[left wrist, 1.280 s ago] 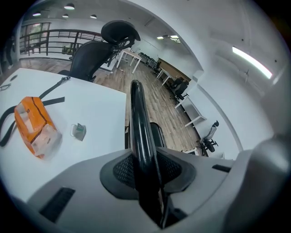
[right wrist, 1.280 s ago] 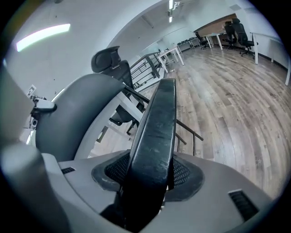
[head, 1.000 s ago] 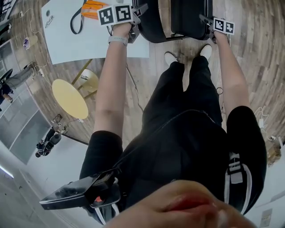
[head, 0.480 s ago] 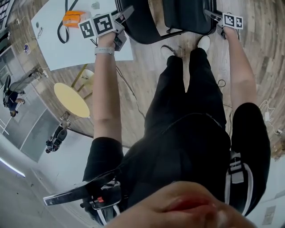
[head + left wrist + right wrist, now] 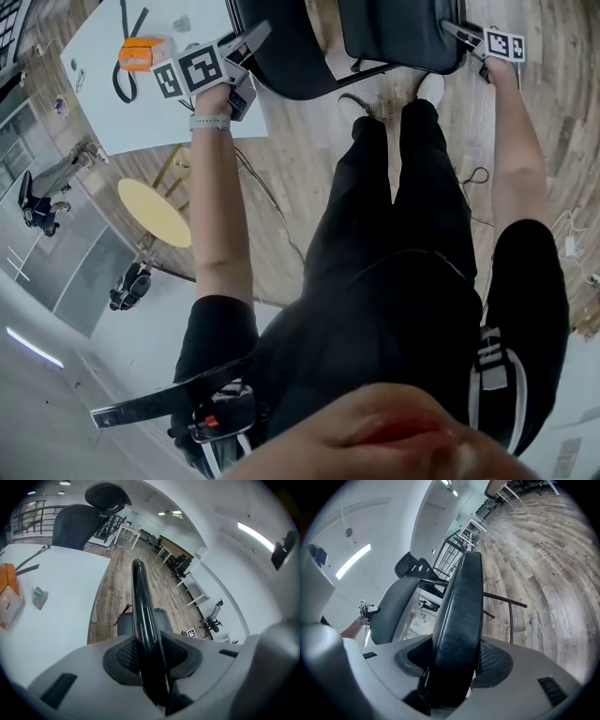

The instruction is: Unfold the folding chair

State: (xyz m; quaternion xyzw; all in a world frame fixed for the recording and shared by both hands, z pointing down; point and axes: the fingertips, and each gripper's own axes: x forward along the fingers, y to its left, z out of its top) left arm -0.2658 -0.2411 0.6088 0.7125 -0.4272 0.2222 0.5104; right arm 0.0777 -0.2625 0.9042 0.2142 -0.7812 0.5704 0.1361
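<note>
The black folding chair stands in front of my feet, partly spread. In the head view its backrest (image 5: 291,52) lies left and its padded seat (image 5: 398,33) right. My left gripper (image 5: 246,42) is shut on the backrest's rim, which runs as a glossy black bar (image 5: 142,616) up between the jaws of the left gripper (image 5: 151,657). My right gripper (image 5: 461,33) is shut on the seat's side edge; the thick cushion (image 5: 459,606) fills the jaws of the right gripper (image 5: 452,663). The grey-looking backrest (image 5: 391,613) shows beyond it.
A white table (image 5: 141,108) at the left carries an orange box (image 5: 141,52) and a black strap. A yellow round stool (image 5: 155,211) stands below it. Cables trail over the wooden floor (image 5: 281,178). An office chair (image 5: 79,520) stands behind the table. My white shoes (image 5: 431,89) touch the chair's base.
My left gripper has swung left and toward me with the backrest. The gap between backrest and seat has widened. The right gripper has shifted slightly right with the seat.
</note>
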